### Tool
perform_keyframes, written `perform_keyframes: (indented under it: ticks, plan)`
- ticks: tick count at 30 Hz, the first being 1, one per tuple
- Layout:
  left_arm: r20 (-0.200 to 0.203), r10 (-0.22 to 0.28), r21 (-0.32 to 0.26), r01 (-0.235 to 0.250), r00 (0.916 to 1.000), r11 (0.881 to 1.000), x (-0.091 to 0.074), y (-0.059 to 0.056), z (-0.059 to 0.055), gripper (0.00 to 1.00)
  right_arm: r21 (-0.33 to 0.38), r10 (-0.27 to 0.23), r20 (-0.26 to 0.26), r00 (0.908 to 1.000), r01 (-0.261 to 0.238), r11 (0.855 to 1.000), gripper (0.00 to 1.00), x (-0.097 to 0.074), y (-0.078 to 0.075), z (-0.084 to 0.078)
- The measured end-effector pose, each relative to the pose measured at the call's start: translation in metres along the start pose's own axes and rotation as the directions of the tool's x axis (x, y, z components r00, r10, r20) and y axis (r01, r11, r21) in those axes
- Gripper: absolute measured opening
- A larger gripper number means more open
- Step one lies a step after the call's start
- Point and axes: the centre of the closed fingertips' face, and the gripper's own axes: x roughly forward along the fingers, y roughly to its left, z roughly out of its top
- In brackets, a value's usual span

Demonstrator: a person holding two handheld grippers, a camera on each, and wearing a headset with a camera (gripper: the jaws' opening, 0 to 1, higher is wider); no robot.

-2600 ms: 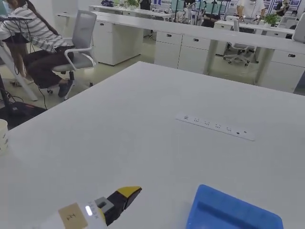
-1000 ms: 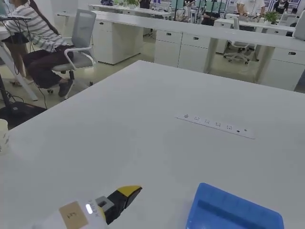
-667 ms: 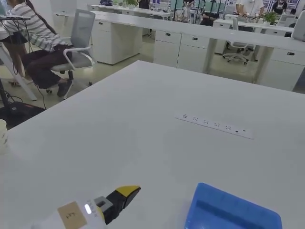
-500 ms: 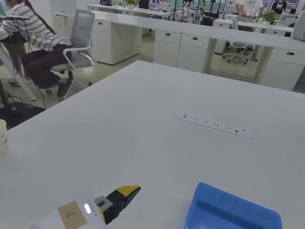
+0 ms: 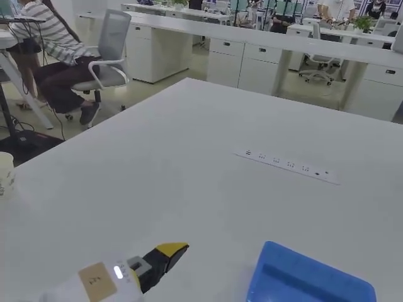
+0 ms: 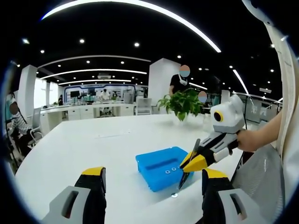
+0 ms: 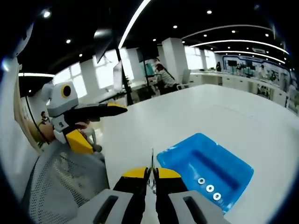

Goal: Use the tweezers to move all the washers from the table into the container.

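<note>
blue container (image 7: 205,163) holding three washers (image 7: 210,188), one loose washer (image 6: 174,195) on the bench (image 6: 93,144) just by the tweezers (image 7: 152,161) tip, right tongs (image 7: 151,173) pinching those tweezers, left tongs (image 6: 153,172) spread wide

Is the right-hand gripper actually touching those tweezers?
Touching. In the right gripper view, the right gripper has its jaws shut on the tweezers.

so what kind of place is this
Probably an open-plan office or lab: long white desks with drawer units, a swivel office chair, and a power strip on the workbench.
</note>
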Motion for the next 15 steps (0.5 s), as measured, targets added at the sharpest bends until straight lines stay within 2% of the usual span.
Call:
perform_keyframes:
  ticks: [6, 10, 15]
  plan:
    - [0.003, -0.001, 0.002, 0.001, 1.0000, 1.000, -0.001, 0.000, 0.001, 0.85, 0.044, -0.005, 0.061, 0.9981, 0.003, 0.999, 0.03, -0.007, -0.005, 0.017]
    - [0.002, -0.003, 0.002, 0.003, 1.0000, 1.000, -0.001, -0.001, 0.000, 0.85, 0.075, -0.017, 0.109, 0.9939, 0.009, 0.997, 0.03, -0.011, -0.010, 0.031]
    - [0.006, -0.001, 0.003, 0.001, 1.0000, 1.000, -0.001, 0.000, 0.001, 0.85, 0.122, -0.031, 0.144, 0.9892, 0.013, 0.992, 0.03, -0.013, -0.017, 0.041]
